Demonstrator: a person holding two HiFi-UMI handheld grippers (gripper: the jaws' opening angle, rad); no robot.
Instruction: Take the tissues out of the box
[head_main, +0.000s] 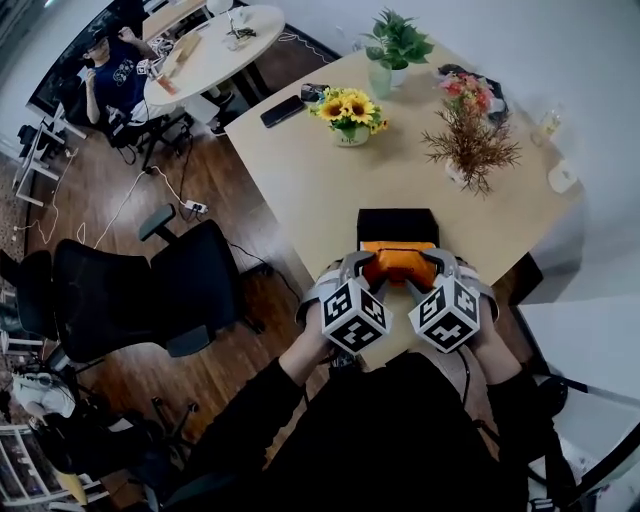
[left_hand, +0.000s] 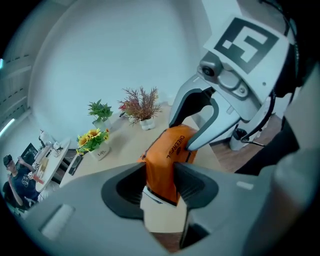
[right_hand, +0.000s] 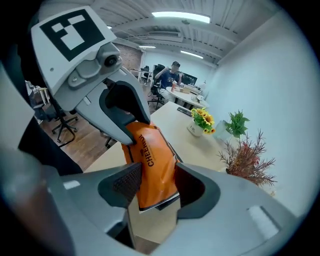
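An orange plastic tissue pack with dark lettering is held just above the near edge of the beige table. My left gripper is shut on its left end and my right gripper on its right end. In the left gripper view both pads pinch the orange tissue pack at the left gripper, with the right gripper clamped on the far end. The right gripper view mirrors this: the right gripper squeezes the orange tissue pack. A black box lies on the table just beyond the pack.
On the table stand a sunflower vase, a green potted plant, a dried reddish plant and a dark phone. A black office chair stands left of the table. A person sits at a round table far left.
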